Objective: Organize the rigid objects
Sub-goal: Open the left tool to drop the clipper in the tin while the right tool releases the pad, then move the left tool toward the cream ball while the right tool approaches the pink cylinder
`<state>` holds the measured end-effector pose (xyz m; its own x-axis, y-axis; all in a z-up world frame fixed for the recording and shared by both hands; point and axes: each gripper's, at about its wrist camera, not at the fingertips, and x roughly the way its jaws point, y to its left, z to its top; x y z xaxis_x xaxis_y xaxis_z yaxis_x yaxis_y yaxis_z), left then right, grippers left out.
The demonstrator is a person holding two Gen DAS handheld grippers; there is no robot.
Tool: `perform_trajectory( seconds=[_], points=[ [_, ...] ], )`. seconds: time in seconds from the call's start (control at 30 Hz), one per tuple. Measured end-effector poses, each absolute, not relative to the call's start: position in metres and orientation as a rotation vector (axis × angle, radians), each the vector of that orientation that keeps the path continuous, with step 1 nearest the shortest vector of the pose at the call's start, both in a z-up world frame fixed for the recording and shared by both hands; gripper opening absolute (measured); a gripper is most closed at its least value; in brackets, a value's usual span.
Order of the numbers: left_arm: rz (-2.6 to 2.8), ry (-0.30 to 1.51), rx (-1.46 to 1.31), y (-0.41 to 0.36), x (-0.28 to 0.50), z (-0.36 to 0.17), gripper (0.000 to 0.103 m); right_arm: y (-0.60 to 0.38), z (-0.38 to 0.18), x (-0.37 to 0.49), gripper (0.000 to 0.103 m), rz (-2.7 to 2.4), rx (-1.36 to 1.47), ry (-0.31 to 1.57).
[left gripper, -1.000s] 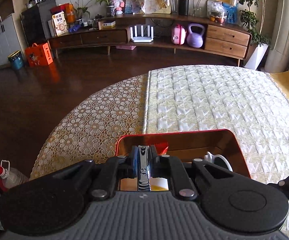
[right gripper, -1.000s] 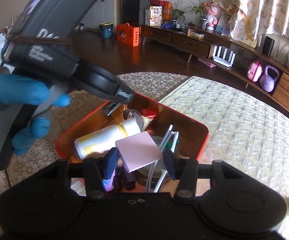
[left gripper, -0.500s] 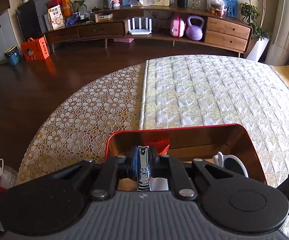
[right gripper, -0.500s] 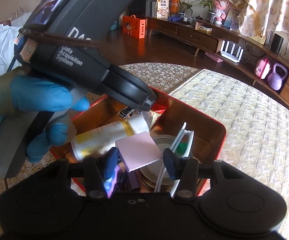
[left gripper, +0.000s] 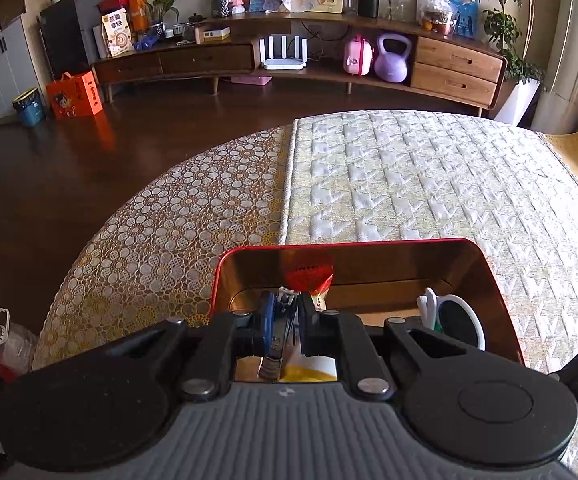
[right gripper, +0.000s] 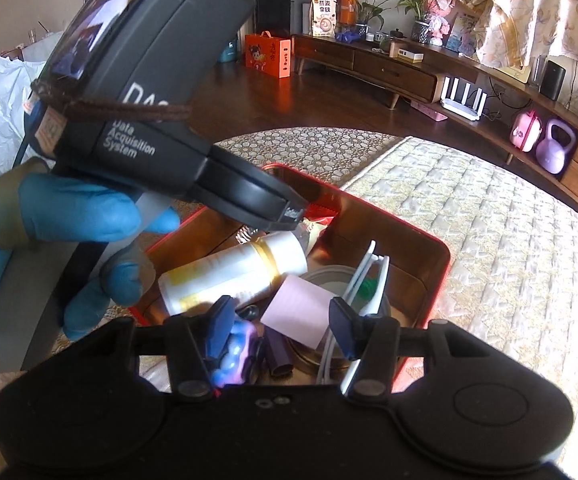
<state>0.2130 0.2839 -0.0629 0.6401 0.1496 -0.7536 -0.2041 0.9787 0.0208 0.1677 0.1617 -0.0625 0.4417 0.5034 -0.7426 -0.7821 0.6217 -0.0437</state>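
Meanwhile, left gripper point(left gripper: 285, 320) pinched a nail clipper point(left gripper: 277, 340) over the red tin point(left gripper: 349, 243); right gripper point(right gripper: 281, 320), at 6 o'clock, had just widened, gripping nothing.

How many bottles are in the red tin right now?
1: a white bottle with a gold band lies on its side in the red tin, under the left gripper. Clutter could hide others.

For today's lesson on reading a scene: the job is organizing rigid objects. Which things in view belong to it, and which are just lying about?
Part of the job:
red tin
nail clipper, clamped in the left gripper
white bottle
pink card

Lying about:
purple kettlebell
orange gift bag
white router
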Motion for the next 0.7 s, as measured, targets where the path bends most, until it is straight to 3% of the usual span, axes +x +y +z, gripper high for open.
perform_trajectory(
  seconds=[0.23,0.7],
  points=[
    [0.192,0.834,-0.087,0.274,0.198,-0.049,0.012,0.146,-0.048,0.154,0.063,0.833,-0.387,0.735],
    [0.107,0.794,-0.105,0.228,0.161,-0.019,0.015,0.07,-0.012,0.127,0.073,0.781,-0.296,0.689]
  ],
)
